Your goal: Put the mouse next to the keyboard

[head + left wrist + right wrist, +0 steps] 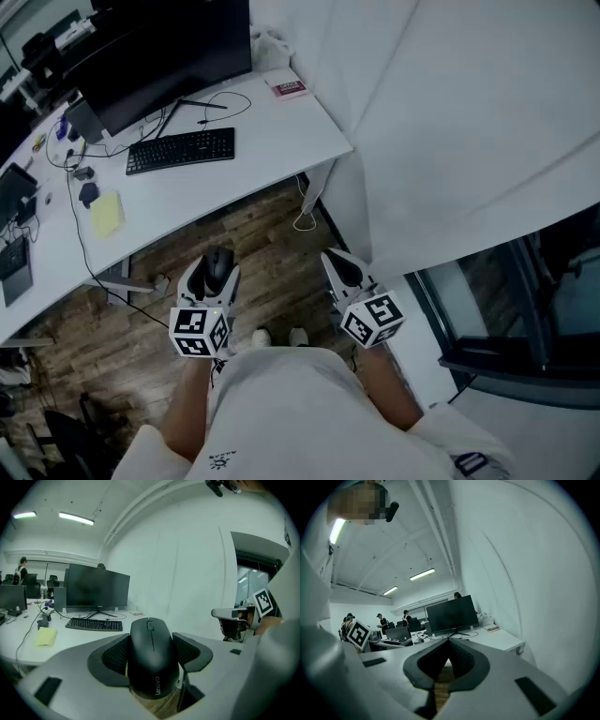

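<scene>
Two grippers held out ahead of the body over wood floor [253,239], on the near side of a white desk [281,141] and well apart from it.

Clamped in left gripper [217,274]: black mouse [219,262]. Ribbed pads [115,654] pressed against both flanks, wheel end pointing far, logo end toward the gripper's camera. Mouse in the air, off the desk, well short of the keyboard [181,150].

On right gripper [334,262]: jaws brought together at the tips, nothing between them. Strip of floor visible through the narrow gap behind the tips. Marker cube [373,321] at its near end, and likewise on the left one.

Far left on the desk:
- Black keyboard lying in front of a dark monitor [159,52] on its stand.
- Thin black cable [230,101] looped just right of the keyboard.
- Yellow notepad [106,214] left of the keyboard and nearer, apart from it.
- Small pink-red box [288,88] toward the far right corner.

White cord [305,220] coiled on the floor by the right desk leg. Toes of two light shoes [277,336] between the grippers, near edge. Several people [382,620] far off behind the desks in the right gripper view, too small for detail.
</scene>
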Demonstrator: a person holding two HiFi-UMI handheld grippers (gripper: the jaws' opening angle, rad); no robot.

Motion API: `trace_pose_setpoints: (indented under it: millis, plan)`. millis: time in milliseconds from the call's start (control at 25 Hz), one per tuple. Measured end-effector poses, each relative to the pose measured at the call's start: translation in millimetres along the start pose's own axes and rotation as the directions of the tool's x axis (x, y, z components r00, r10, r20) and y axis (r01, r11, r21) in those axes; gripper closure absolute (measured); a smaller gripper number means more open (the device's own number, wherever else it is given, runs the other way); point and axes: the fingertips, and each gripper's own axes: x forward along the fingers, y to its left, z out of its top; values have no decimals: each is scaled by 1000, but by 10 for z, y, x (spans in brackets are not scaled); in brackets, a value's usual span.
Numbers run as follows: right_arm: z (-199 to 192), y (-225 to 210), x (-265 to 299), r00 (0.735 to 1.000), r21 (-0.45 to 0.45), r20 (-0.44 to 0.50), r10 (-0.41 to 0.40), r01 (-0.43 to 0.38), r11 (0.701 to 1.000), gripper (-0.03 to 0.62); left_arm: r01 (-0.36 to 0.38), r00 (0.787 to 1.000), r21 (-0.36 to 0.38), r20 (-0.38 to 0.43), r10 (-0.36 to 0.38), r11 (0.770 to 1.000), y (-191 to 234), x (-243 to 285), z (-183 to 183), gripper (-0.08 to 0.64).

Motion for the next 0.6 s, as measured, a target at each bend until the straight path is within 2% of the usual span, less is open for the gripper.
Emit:
trace_pose_setpoints:
  millis: [320,600]
  plan:
    - [-14,75,-157,1000,2,12,-10,10,1000,574,12,1000,8,0,-12,1000,-117,-121,-41,267]
    - [-47,206,-187,1000,26,20,17,-17,1000,574,24,1000,8,8,-24,1000,-125,-194,-41,267]
